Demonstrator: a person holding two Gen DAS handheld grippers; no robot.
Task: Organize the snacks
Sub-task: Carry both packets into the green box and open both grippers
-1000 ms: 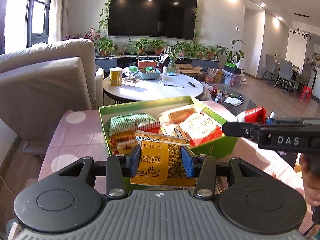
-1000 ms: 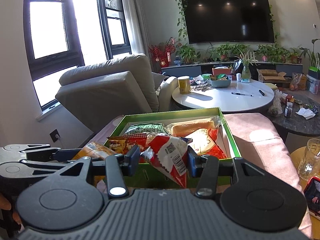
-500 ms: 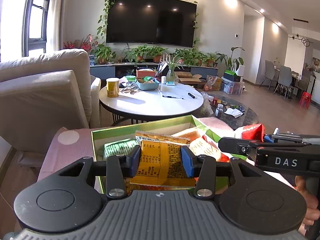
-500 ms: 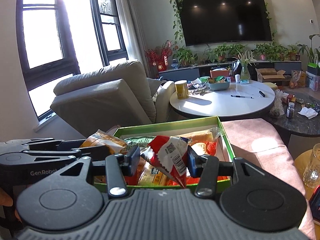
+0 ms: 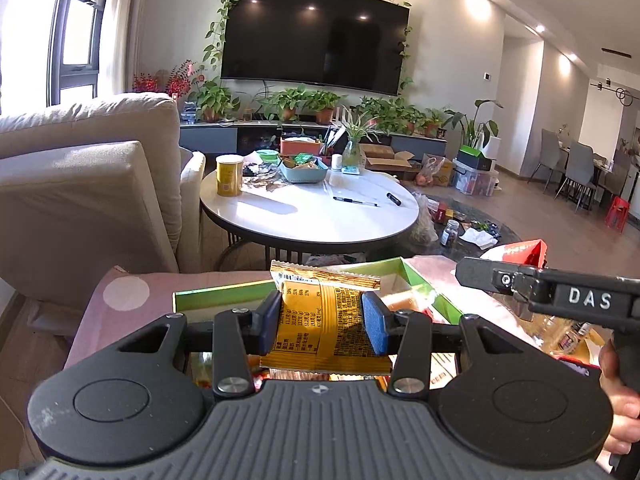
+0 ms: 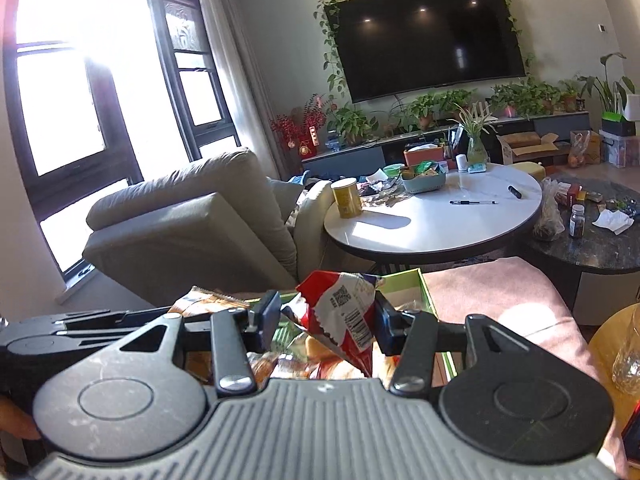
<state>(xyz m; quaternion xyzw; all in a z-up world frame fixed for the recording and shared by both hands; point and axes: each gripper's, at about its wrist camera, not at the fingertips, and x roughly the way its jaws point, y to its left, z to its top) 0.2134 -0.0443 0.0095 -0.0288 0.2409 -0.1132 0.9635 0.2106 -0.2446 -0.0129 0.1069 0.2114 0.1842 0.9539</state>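
Left wrist view: left gripper [image 5: 322,322] clamps a yellow packet [image 5: 320,316] above the near edge of the green box [image 5: 224,296].
Right gripper [image 6: 326,322]: fingers pinch a red-and-white packet [image 6: 344,312] over the same box.
Progress: box already holds several snacks; these two packets are not yet placed.
Change: both packets sit higher and nearer than a second ago; less of the box's inside shows.
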